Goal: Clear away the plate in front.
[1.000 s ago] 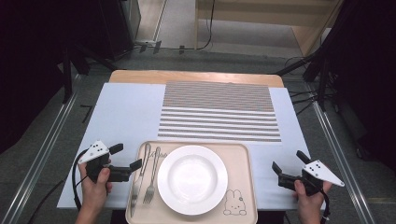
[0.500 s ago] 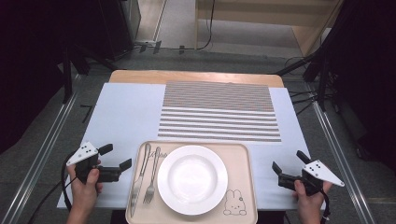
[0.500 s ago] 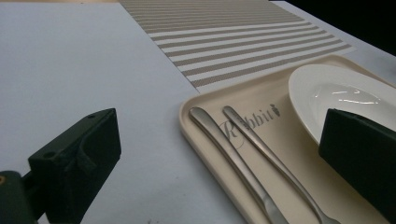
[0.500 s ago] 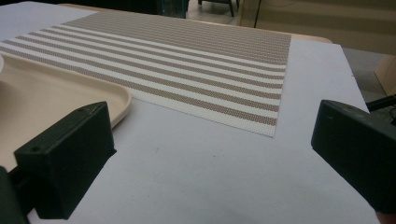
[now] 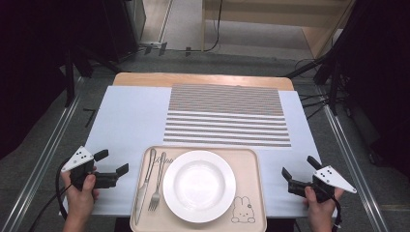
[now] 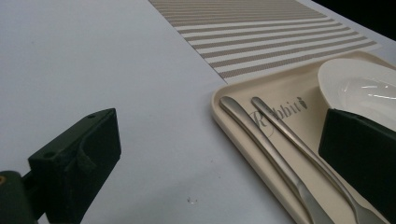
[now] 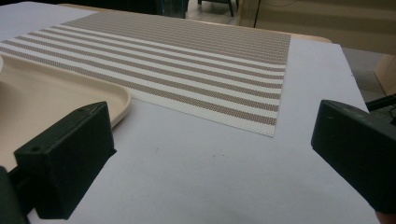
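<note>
the left gripper (image 5: 112,165) has drawn back toward 9 o'clock, away from the steel knife (image 5: 144,186) and fork (image 5: 157,182) on the beige tray's (image 5: 251,193) left. its fingers gape wide, empty; right gripper (image 5: 300,170) likewise. probably regrouping before picking cutlery.

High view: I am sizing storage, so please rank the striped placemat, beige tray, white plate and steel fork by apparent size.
1. Brown-and-white striped woven placemat
2. Beige plastic tray with rabbit drawing
3. Round white plate
4. Steel fork, about as long as the knife beside it
</note>
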`<action>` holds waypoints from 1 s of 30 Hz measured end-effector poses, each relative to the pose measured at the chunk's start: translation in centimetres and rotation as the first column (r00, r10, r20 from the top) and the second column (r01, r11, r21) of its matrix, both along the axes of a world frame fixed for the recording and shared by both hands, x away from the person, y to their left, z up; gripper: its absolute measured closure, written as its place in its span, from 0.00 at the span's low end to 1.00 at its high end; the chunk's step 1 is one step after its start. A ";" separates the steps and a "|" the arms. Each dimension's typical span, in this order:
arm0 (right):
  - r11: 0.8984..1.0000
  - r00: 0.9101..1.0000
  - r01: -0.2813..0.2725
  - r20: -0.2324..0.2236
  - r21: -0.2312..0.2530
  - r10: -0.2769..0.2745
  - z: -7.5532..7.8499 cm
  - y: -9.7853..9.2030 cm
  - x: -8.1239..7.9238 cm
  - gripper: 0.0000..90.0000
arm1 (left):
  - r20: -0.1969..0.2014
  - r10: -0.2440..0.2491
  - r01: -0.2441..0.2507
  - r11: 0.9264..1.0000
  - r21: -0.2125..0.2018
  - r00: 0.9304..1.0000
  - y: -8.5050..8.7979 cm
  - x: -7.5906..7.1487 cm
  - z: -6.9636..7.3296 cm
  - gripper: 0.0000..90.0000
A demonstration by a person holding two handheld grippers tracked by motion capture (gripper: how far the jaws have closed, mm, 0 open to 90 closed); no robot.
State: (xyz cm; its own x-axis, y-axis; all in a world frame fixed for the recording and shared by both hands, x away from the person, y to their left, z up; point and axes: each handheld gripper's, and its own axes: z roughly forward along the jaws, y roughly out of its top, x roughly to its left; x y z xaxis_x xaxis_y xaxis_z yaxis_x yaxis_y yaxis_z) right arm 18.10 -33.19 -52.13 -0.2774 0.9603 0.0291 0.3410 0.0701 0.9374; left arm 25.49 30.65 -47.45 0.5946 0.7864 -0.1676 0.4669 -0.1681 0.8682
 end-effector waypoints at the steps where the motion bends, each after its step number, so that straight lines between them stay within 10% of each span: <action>1: 1.000 1.000 0.000 0.000 0.000 0.000 0.0 0.0 0.0 0.00 | 0.000 0.001 -0.001 1.000 0.002 1.000 0.1 0.0 0.0 0.00; 23: 1.000 1.000 0.007 0.001 0.005 -0.007 0.0 -0.1 0.1 0.00 | 0.026 0.056 -0.057 0.996 0.066 0.998 2.4 0.1 -1.0 0.00; 30: 1.000 1.000 0.011 0.001 0.016 -0.011 0.0 -0.3 0.1 0.00 | 0.043 0.070 -0.071 0.997 0.015 0.997 2.9 0.1 -1.6 0.00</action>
State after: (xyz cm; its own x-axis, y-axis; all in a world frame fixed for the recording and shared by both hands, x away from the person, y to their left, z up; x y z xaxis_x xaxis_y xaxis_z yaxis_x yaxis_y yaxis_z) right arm 18.19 -33.47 -52.08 -0.2671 0.9627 0.0442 0.3411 0.0515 0.9386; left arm 25.55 33.55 -49.00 0.5440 0.8290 -0.1301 0.4413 -0.1508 0.8846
